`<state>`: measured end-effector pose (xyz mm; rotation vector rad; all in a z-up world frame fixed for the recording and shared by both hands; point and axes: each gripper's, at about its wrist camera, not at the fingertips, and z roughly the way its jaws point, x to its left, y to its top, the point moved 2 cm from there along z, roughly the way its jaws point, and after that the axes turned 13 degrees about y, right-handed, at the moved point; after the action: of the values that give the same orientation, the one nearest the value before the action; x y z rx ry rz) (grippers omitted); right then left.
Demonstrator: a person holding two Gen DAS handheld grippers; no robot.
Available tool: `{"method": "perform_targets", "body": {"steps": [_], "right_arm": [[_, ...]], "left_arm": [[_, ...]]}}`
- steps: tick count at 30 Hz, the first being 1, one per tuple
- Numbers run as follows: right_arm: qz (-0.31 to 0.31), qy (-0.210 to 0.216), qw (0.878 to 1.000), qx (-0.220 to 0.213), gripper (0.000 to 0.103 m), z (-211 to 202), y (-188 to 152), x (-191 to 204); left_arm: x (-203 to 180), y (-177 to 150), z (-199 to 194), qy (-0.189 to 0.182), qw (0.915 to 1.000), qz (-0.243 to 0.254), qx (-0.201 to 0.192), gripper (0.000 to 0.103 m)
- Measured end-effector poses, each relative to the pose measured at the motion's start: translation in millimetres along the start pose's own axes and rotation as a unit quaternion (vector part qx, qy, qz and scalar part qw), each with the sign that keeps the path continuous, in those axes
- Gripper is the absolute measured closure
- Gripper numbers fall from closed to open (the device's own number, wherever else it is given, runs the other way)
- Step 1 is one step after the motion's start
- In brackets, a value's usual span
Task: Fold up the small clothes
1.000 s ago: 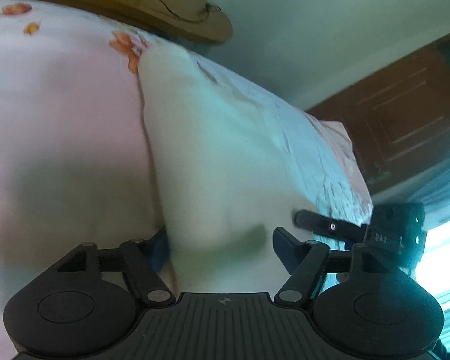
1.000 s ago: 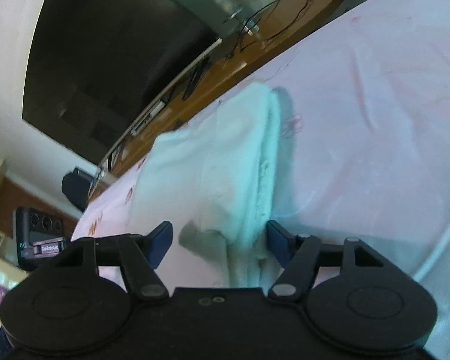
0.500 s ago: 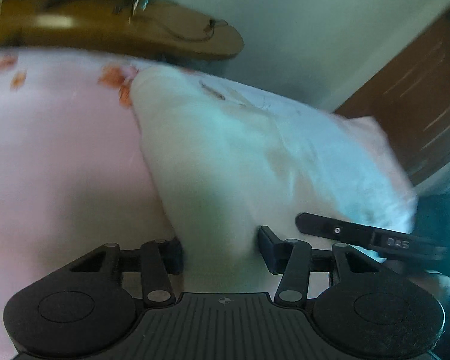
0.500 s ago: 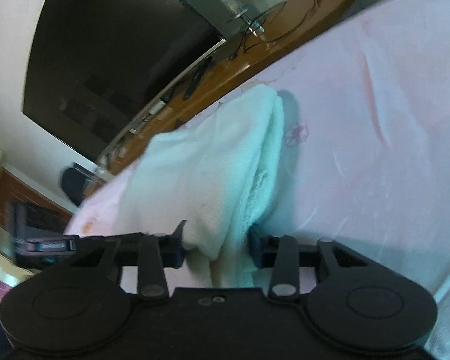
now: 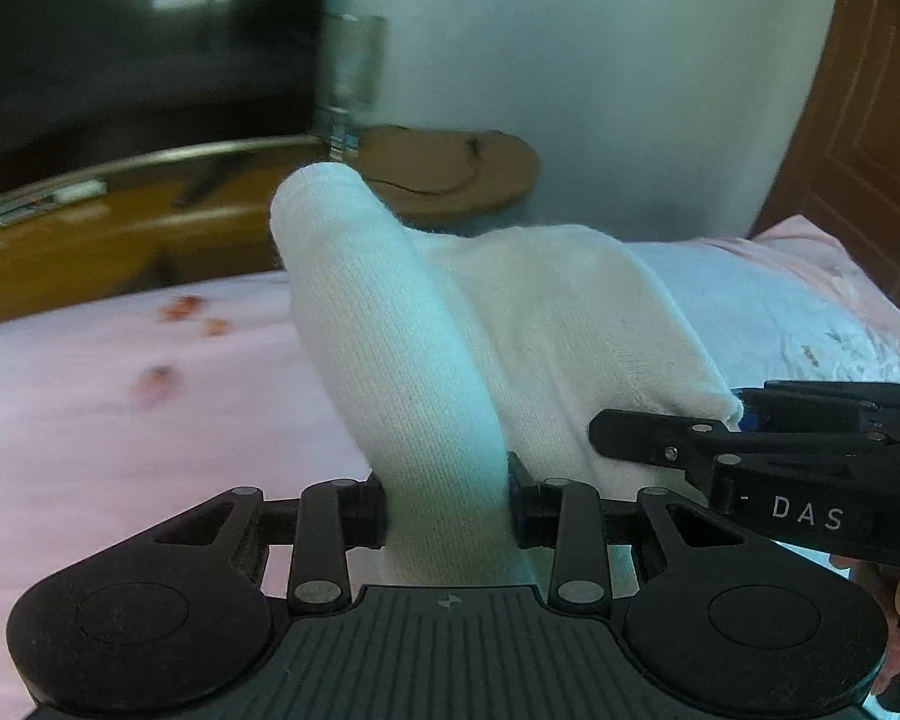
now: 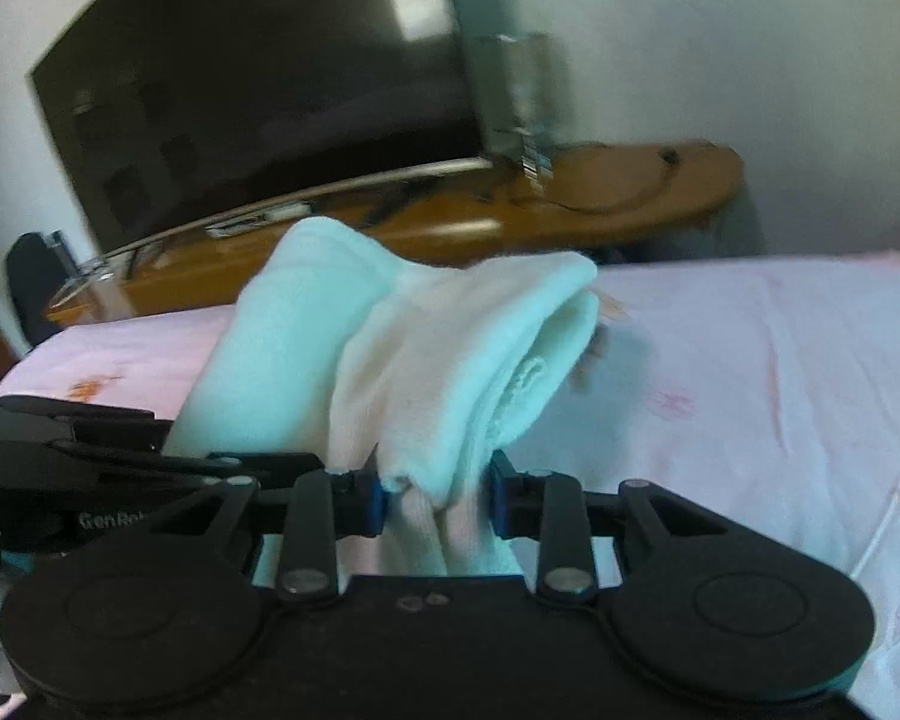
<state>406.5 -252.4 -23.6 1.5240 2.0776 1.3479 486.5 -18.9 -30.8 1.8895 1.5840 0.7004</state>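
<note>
Both grippers lifting the white garment (image 5: 426, 324) for a fold

Left gripper (image 5: 447, 507) and right gripper (image 6: 435, 498) are still tightening, pinching its near edge above the bed (image 6: 750, 360); the fold itself is not yet laid.

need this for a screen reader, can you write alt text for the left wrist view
The left gripper is closing on a bunched fold of a white knit garment lifted above a pink floral bedsheet. The right gripper pinches the garment's other corner at right; a wooden shelf and dark television sit behind.

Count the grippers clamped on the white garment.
2. The left gripper pinches the white garment at its near left edge, jaws closing on the cloth; the right gripper pinches the near right edge, jaws closing too.
</note>
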Motion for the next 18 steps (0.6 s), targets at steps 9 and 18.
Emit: {"method": "perform_targets", "body": {"steps": [9, 18], "right_arm": [[-0.045, 0.074, 0.996, 0.025, 0.072, 42, -15, 136], [-0.004, 0.132, 0.983, 0.129, 0.072, 104, -73, 213]], "left_arm": [[111, -46, -71, 0.099, 0.9949, -0.005, 0.019, 0.068], [219, -160, -74, 0.078, 0.9804, -0.127, 0.129, 0.066]]}}
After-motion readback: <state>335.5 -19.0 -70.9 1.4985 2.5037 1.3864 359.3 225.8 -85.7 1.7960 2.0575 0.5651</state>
